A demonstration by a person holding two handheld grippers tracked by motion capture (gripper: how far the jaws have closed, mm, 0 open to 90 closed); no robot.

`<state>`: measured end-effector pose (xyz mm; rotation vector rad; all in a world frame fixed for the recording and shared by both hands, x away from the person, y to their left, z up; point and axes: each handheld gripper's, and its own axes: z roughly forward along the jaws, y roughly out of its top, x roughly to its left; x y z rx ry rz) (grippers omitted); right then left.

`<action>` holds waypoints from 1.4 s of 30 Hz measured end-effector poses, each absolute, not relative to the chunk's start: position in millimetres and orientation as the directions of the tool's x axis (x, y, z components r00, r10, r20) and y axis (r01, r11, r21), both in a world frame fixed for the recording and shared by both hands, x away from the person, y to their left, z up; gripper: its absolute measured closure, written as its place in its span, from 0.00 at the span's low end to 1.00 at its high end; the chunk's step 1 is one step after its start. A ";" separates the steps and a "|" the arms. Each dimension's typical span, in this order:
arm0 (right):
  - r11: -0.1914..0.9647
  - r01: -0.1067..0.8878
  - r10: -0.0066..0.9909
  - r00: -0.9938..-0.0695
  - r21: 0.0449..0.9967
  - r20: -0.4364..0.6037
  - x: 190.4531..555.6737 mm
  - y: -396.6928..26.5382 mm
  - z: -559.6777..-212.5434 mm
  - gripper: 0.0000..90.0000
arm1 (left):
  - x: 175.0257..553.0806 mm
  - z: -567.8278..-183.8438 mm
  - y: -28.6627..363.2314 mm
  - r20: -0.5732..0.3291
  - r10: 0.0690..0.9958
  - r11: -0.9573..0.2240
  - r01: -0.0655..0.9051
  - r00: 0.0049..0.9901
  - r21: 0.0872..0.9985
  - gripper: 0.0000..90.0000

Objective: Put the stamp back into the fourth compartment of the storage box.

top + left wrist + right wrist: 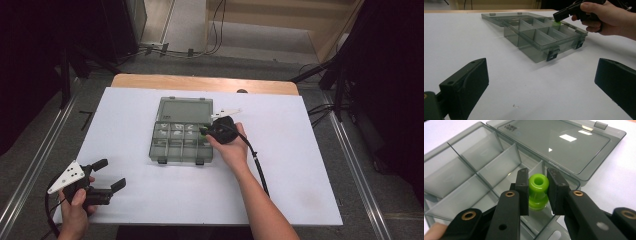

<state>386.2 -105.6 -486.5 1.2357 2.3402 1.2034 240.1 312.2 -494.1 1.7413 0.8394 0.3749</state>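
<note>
While clamped between both pads, green spool [538,190] in right tool [538,191], over compartment box [471,162].

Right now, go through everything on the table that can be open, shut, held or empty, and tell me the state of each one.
Organizer box: open, lid folded back flat on the table.
Box compartments: those in view look empty.
Green spool: held upright between the right tongs' pads, over a compartment near the box's corner.
Right tongs: shut on the green spool.
Left tongs: open, holding nothing, above the bare white table.
</note>
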 end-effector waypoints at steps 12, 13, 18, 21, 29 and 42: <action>0.277 0.532 0.775 -0.616 0.800 0.141 380.9 -110.1 -478.1 0.47 | 240.7 -493.8 312.8 -0.168 0.697 -0.131 0.354 0.698 0.926 0.00; 0.272 0.526 0.779 -0.612 0.806 0.136 379.8 -111.6 -476.8 0.43 | 240.9 -493.7 312.8 -0.172 0.696 -0.127 0.356 0.697 0.926 0.00; 0.241 0.520 0.776 -0.611 0.819 0.159 373.8 -118.3 -473.7 0.11 | 242.6 -492.7 315.5 -0.182 0.698 -0.113 0.357 0.693 0.927 0.00; 0.237 0.522 0.777 -0.608 0.819 0.163 369.6 -121.6 -472.9 0.08 | 244.0 -491.9 315.1 -0.184 0.703 -0.114 0.364 0.687 0.924 0.00; 0.212 0.519 0.761 -0.619 0.828 0.193 360.5 -132.0 -474.9 0.00 | 248.5 -486.2 310.7 -0.178 0.700 -0.130 0.369 0.692 0.920 0.00; 0.194 0.515 0.753 -0.623 0.835 0.210 351.9 -137.3 -475.8 0.00 | 257.7 -474.1 293.9 -0.141 0.657 -0.191 0.345 0.740 0.919 0.00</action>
